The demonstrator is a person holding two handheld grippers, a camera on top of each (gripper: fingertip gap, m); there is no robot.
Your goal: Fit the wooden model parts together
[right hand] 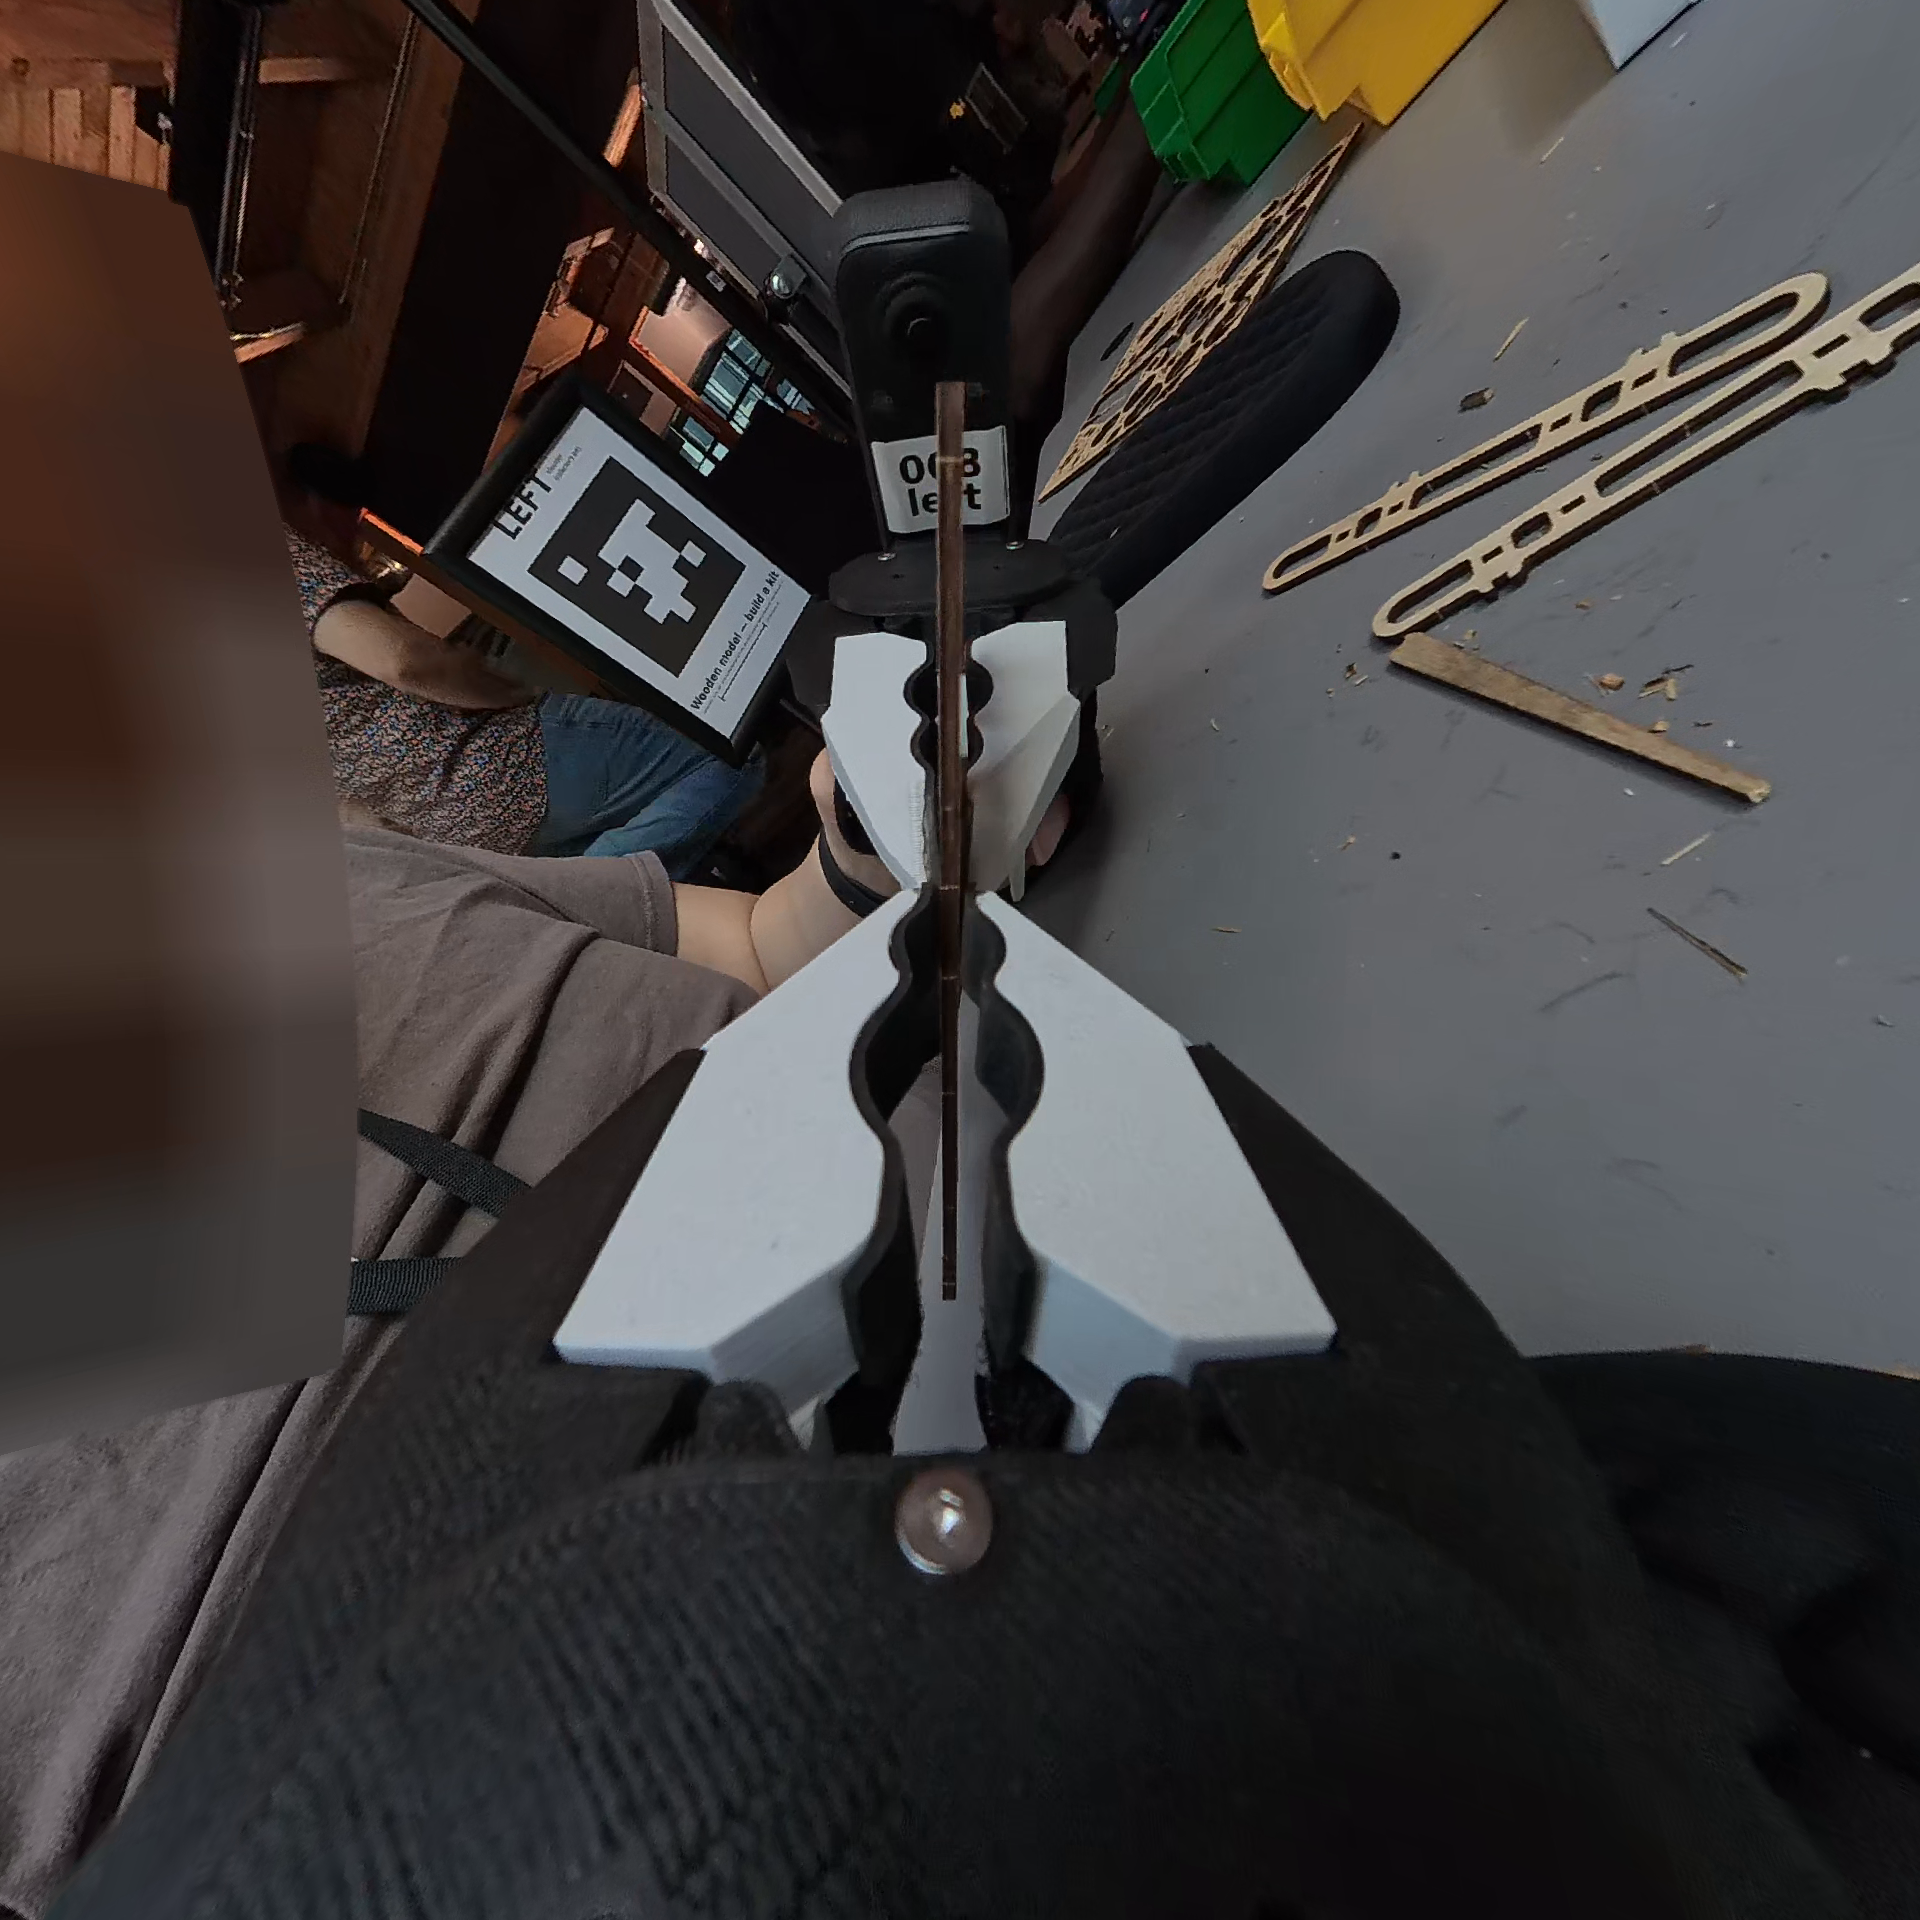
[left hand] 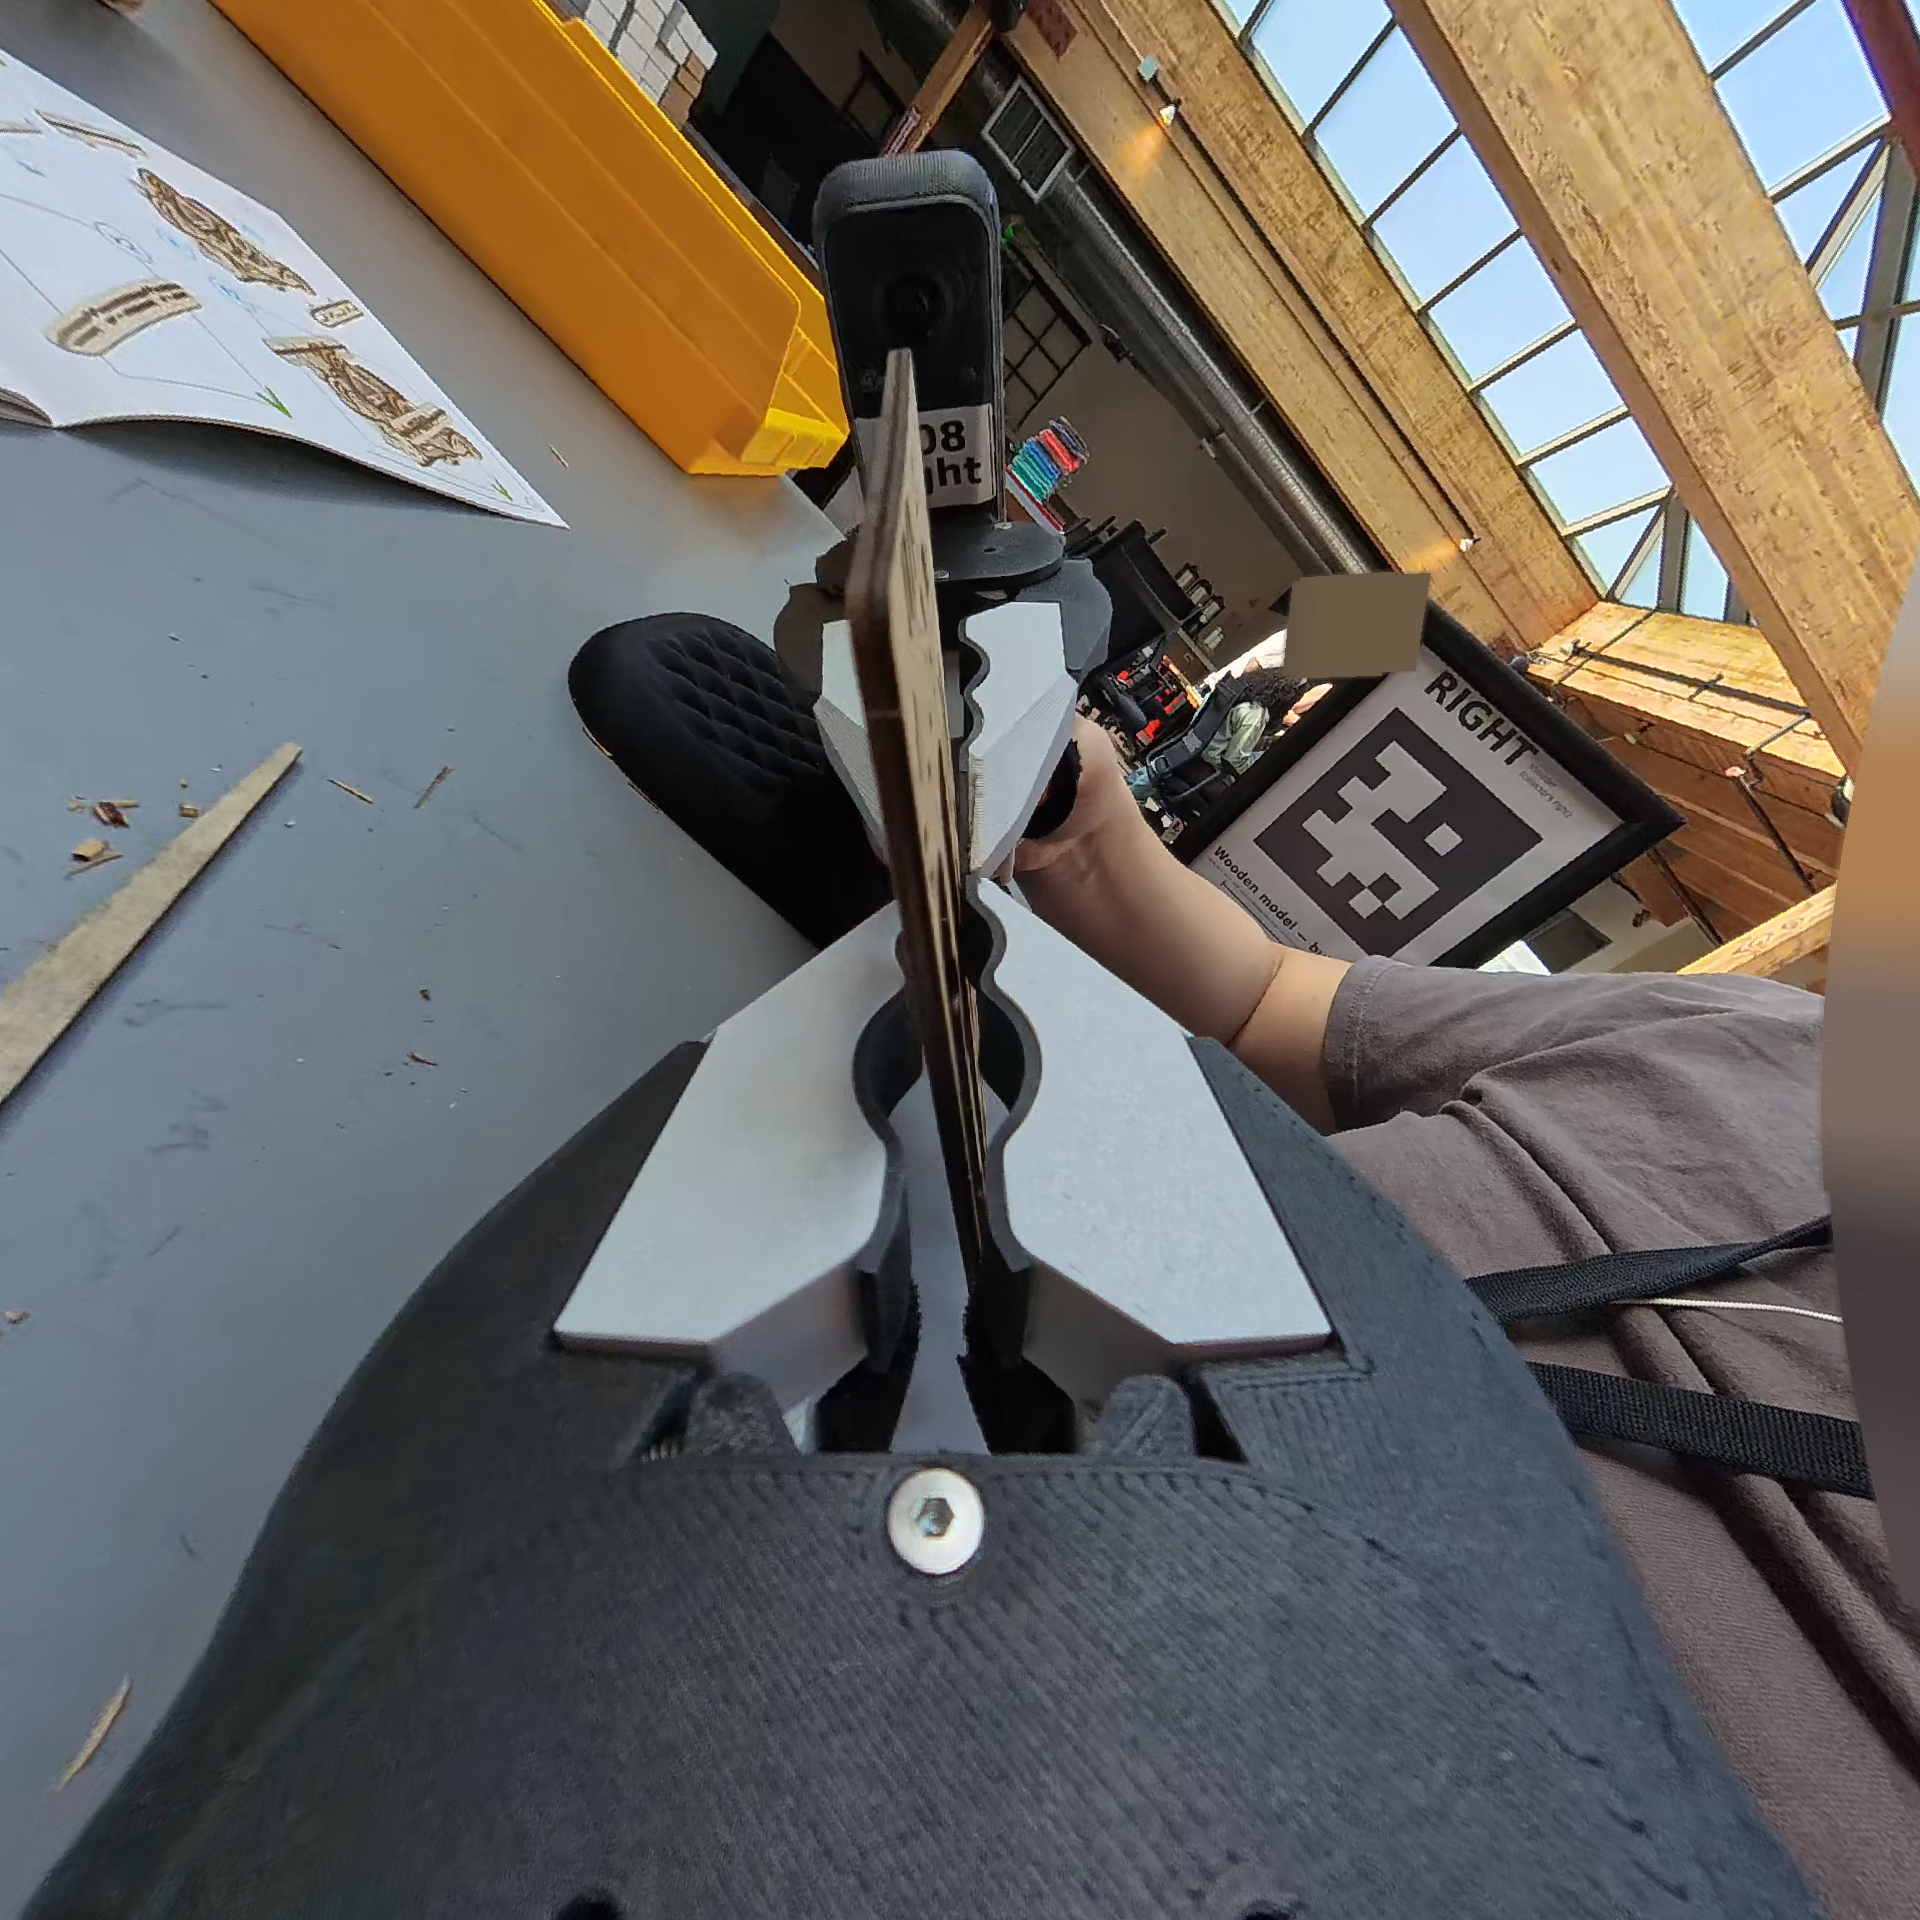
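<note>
Both claws are pinching one thin wooden sheet (left hand: 920, 790) edge-on above the worktop (left hand: 312, 935): left claw (left hand: 940, 935), right claw (right hand: 948, 904). It is looking light, stiff, probably brittle; gripping near its ends seems wisest.

Grey table (right hand: 1558, 1039) w/ pale tan wooden strips (right hand: 1538, 436). Dark brown wooden sheet (left hand: 914, 727) betw. white fingers (left hand: 748, 1174) on black, ribbed gripper bodies. Yellow bin (left hand: 540, 197), green bin (right hand: 1205, 83). Black-and-white block-pattern framed sign (left hand: 1413, 831). Brown-grey shirt (left hand: 1610, 1143).
</note>
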